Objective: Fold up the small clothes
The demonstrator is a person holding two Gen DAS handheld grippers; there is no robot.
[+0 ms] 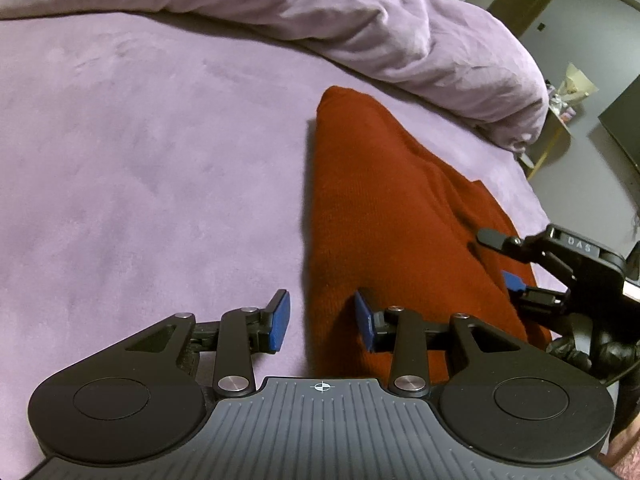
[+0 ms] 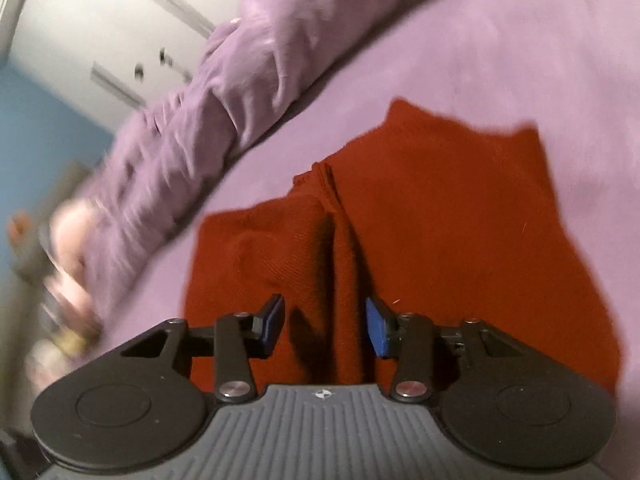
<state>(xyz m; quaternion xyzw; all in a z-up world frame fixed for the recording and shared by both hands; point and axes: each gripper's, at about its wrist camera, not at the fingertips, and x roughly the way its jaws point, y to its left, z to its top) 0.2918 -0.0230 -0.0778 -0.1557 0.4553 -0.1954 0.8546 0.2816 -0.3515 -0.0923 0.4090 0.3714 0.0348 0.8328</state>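
**Ana:** Nearest the lens in the left wrist view, what do you see?

**Ben:** Black body of the left gripper (image 1: 322, 322), filling the bottom edge. Its jaws stand apart with blue pads. One pad hangs over bare sheet, the other over the red cloth. Nothing is pinched between them.

**Ana:** Now go from big to small.

**Ben:** Biggest is the purple bed sheet (image 1: 140, 160), which covers nearly everything. Behind it lies a rumpled purple blanket (image 1: 360, 32), bunched along the far side. Then the red garment (image 1: 380, 208), a knitted piece lying flat on the sheet, folded over with a narrow end pointing toward the blanket and its wide end near the grippers.

**Ana:** And the other claw?

**Ben:** The right gripper (image 1: 502, 260) comes in from the right edge, over the garment's near right part. In its own view (image 2: 325, 326) the picture is smeared with blur, yet the jaws stand clearly apart. A raised ridge of the red garment (image 2: 440, 220) runs up between the pads, and neither pad presses on it.

**Ana:** Anything past the bed?

**Ben:** A dark door frame (image 1: 532, 0) shows at the top right.
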